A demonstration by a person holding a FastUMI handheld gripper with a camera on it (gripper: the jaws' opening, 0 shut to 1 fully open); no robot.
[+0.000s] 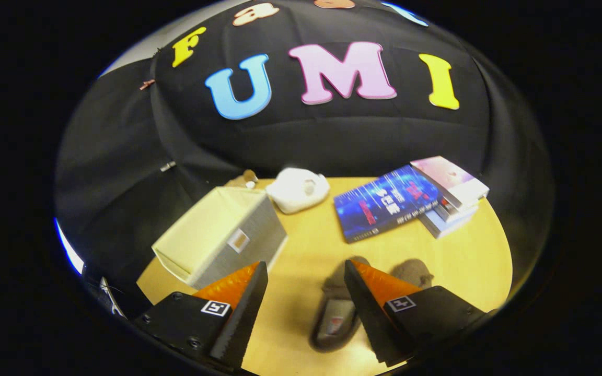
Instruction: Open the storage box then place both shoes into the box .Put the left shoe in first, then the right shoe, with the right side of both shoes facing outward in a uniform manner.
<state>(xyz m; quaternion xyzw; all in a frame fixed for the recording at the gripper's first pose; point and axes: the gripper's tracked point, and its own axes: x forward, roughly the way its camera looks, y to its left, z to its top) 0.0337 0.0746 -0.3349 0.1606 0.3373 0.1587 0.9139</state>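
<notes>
1. A round wooden table (301, 245) is seen, taken here as the landmark.
2. On its far edge, a white bundled object (297, 189) is noted; a small brown item (243, 179) lies just left of it, too small to identify.
3. Toward the far right of the table, a blue book (387, 209) is laid against a stack of books (450, 196).
4. The storage box (222, 235), pale with a grey ribbed side, is set on the table's left part, lid closed, its long axis running from near-left to far-right.
5. Two grey-brown shoes are found on the near part of the table: one shoe (335, 318) between the fingers, lengthwise toward the camera, blurred; the other shoe (413, 272) beyond the right finger, partly hidden.
6. The gripper (306, 271) is held wide apart above the table, nothing grasped.
</notes>
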